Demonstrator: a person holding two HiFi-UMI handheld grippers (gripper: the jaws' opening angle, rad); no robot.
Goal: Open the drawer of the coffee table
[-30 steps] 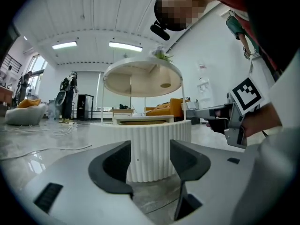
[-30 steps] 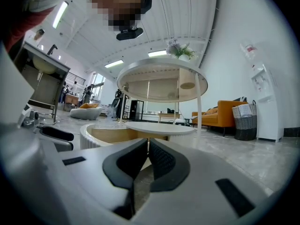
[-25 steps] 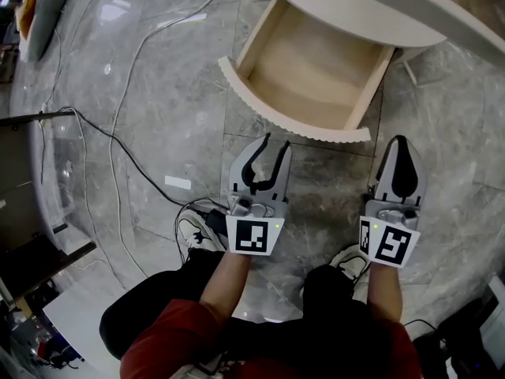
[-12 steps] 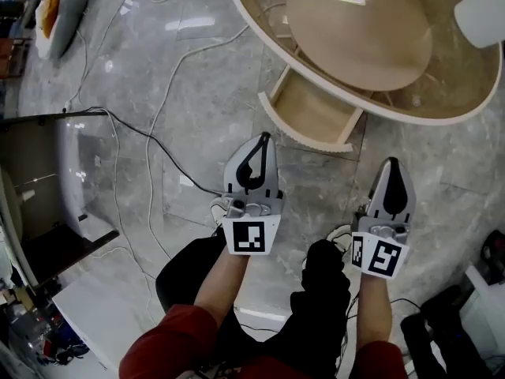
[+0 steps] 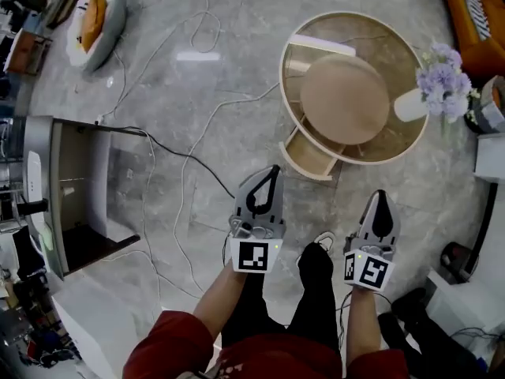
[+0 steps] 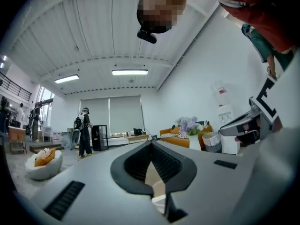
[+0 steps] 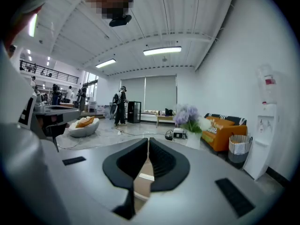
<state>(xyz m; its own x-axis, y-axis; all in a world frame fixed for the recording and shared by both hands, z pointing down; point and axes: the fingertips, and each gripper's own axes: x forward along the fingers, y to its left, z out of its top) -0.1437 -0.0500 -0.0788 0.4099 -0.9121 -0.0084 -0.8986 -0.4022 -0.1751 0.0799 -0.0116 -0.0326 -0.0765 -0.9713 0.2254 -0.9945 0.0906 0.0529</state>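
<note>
Both pairs of jaws are clenched shut and hold nothing. On the left gripper [image 5: 272,172] the black pads press together, and on the right gripper [image 5: 381,196] they meet along a thin line. The person holds the two side by side out in front of the body, well above the grey marble floor [image 5: 197,93], the left one pointing level and the right one tipped slightly downward. Red sleeves [image 5: 170,342] and dark trousers [image 5: 316,306] show below them in the head view.

The round coffee table [image 5: 345,99] stands on the floor ahead of the person, with a pale wooden disc at its centre and a clear ring around it. Its drawer [image 5: 308,158] sits at the table's near edge, pulled out towards the person, with the light wooden inside showing behind a curved front. Neither gripper touches the drawer or the table; both are well apart from them.

A white vase of purple flowers [image 5: 438,81] stands at the table's right edge. Cables [image 5: 181,156] trail across the floor to the left of the table. A round grey cushion with something orange on it [image 5: 99,14] lies towards the far left of the floor, and an orange sofa [image 5: 473,14] stands at the far right. A dark cabinet [image 5: 71,188] stands along the left side. In the gripper views, someone with a backpack [image 7: 121,104] stands far off near the window blinds
</note>
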